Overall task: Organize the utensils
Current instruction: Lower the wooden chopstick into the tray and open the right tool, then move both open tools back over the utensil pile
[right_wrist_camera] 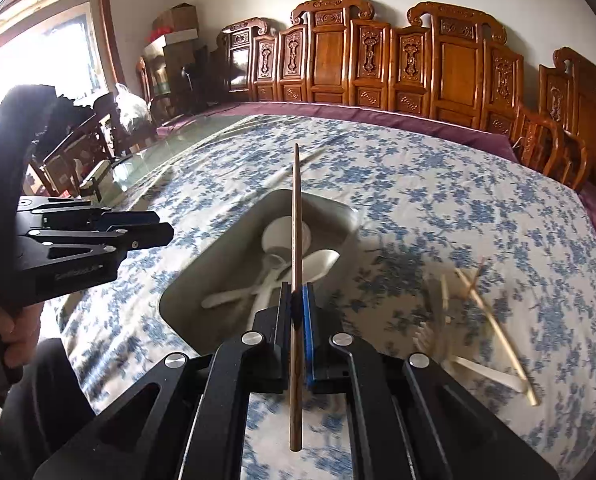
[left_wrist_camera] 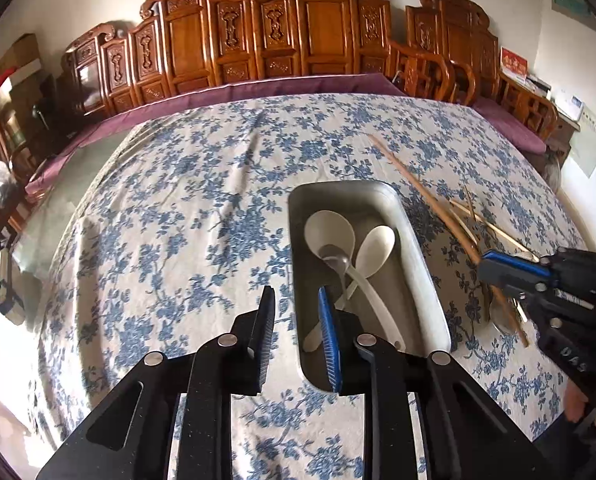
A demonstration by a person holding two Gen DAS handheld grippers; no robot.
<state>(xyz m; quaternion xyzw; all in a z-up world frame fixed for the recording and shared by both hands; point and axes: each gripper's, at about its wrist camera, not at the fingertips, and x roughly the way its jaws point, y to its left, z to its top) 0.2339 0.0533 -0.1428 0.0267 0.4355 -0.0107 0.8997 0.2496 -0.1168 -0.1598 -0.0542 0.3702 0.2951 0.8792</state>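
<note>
Gripping a dark brown chopstick (right_wrist_camera: 296,240), the right gripper (right_wrist_camera: 298,300) has its jaws pinched tight on the stick's lower part, so that the long end points away over the metal tray (right_wrist_camera: 202,280) and the short end sticks back toward the camera. The tray lies on the blue-flowered tablecloth (left_wrist_camera: 178,200) and holds two white spoons (left_wrist_camera: 329,232) with a metal spoon (left_wrist_camera: 335,260) lying across them. To the right of the tray, loose pale chopsticks (right_wrist_camera: 493,320) lie scattered on the cloth, blurred in the right wrist view. The left gripper (left_wrist_camera: 298,320) hangs over the tray's near left edge with its jaws wide apart and nothing between them. Carved wooden chairs (left_wrist_camera: 317,24) line the far side of the table.
</note>
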